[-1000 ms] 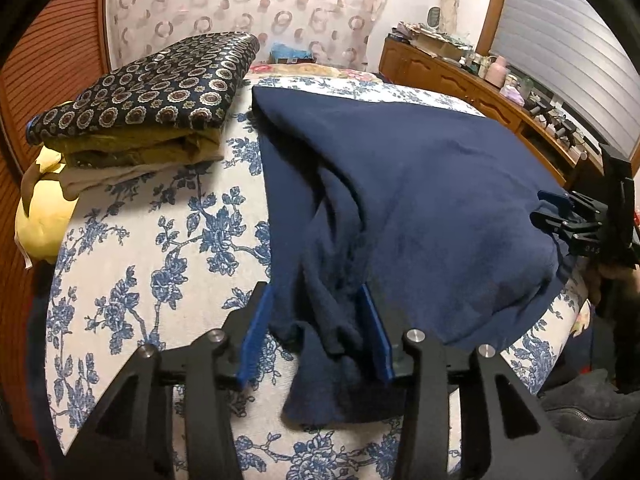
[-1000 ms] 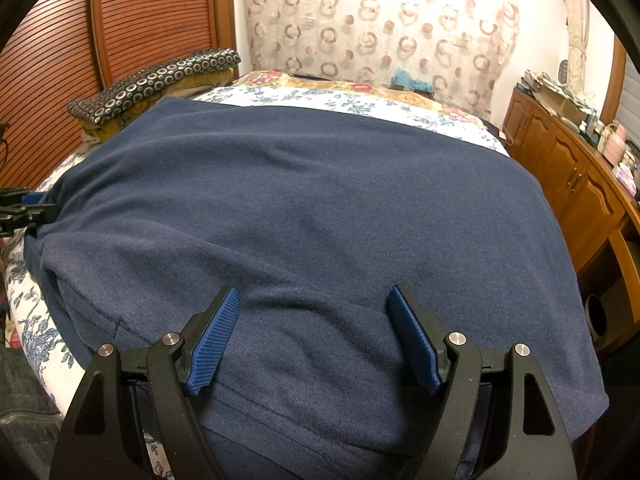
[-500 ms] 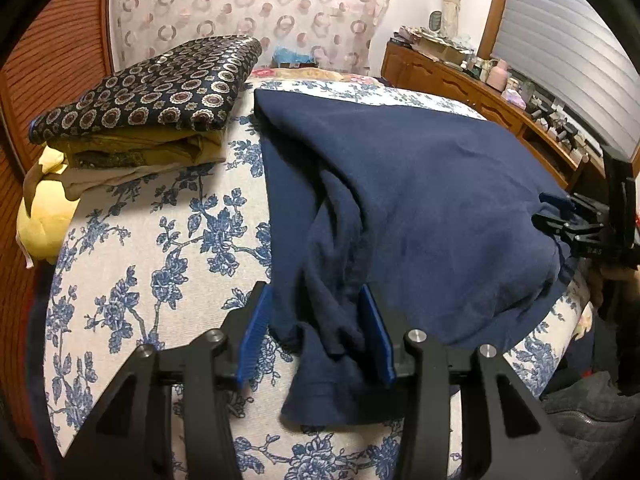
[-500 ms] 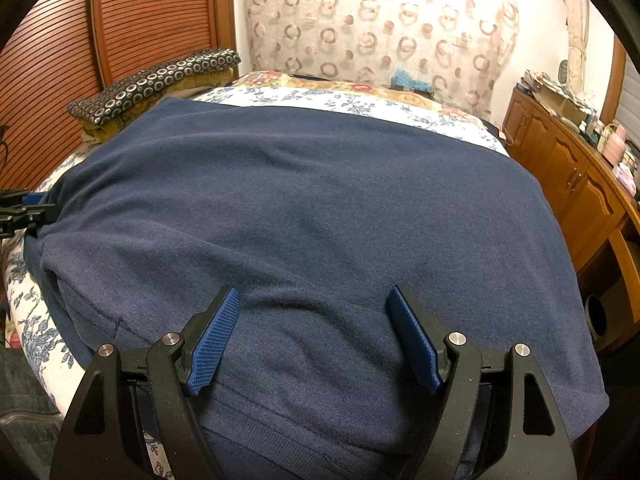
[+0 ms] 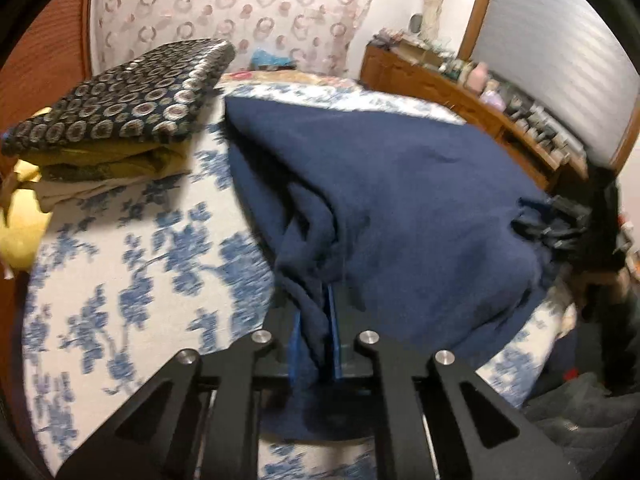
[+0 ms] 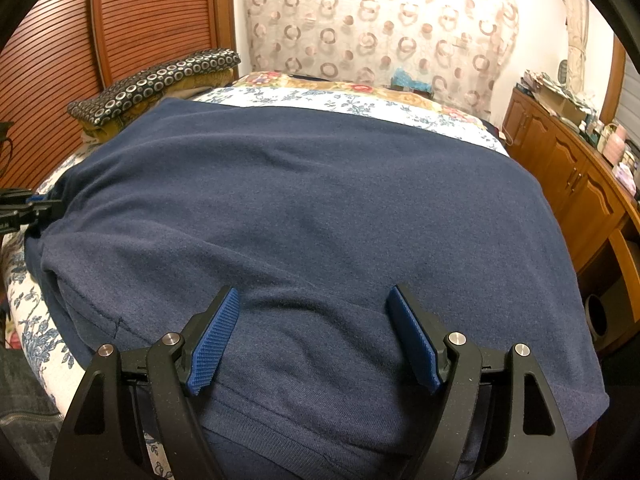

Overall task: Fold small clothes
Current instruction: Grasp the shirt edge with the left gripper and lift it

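Bed [image 5: 120, 280]: covered by a white sheet printed with blue flowers.
Navy garment [image 6: 320, 208]: spread across most of the bed, bunched at its left edge.
Folded pile [image 5: 116, 120]: laid on the bed's far left corner, topped by a dark circle-patterned cloth.

We can read no text, label, brand or number anywhere ahead of either gripper; the small print is too blurred.

Navy shirt [image 6: 320, 208]; blue-floral white bedsheet [image 5: 120, 280]
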`<state>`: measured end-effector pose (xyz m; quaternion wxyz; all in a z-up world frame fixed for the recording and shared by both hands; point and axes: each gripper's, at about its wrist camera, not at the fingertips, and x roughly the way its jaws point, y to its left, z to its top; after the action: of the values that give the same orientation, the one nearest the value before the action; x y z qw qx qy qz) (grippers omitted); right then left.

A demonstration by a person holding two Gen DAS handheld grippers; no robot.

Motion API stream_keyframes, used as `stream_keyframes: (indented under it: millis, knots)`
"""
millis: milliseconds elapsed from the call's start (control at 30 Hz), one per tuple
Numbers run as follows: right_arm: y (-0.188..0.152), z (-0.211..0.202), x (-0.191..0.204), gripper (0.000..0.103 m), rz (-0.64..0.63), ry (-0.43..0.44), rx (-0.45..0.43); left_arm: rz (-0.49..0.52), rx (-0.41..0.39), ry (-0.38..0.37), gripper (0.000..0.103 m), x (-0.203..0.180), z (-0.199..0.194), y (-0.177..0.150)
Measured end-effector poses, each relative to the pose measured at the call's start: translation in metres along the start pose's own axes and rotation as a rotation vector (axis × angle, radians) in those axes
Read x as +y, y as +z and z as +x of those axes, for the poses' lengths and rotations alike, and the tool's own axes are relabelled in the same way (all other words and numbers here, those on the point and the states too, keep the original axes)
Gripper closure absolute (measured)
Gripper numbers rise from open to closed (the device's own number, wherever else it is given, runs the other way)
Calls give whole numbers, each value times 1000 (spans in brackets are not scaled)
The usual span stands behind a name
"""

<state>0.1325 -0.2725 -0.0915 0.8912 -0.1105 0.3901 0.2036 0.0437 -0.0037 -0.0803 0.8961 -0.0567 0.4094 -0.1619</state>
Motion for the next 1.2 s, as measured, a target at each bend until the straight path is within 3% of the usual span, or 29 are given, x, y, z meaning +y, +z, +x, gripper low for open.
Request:
stream_keyframes:
  millis: [367, 533, 1033, 1100, 1200]
  knots:
    - [1, -10, -8, 24, 26, 11, -24, 82, -137, -131, 98, -42, -11, 64]
    - [-1, -32, -29, 24, 97, -1, -69, 165, -145, -193, 98, -78, -3, 97]
    - [-11, -99, -71, 24, 152, -88, -192, 357, -155, -341, 98, -191, 9, 170]
    - [-13, -103, -76, 24, 164, -92, -203, 370, -133, -352, 96, -203, 18, 175]
    - [-18, -104, -79, 24, 178, -90, -200, 380, -81, -378, 77, -211, 34, 176]
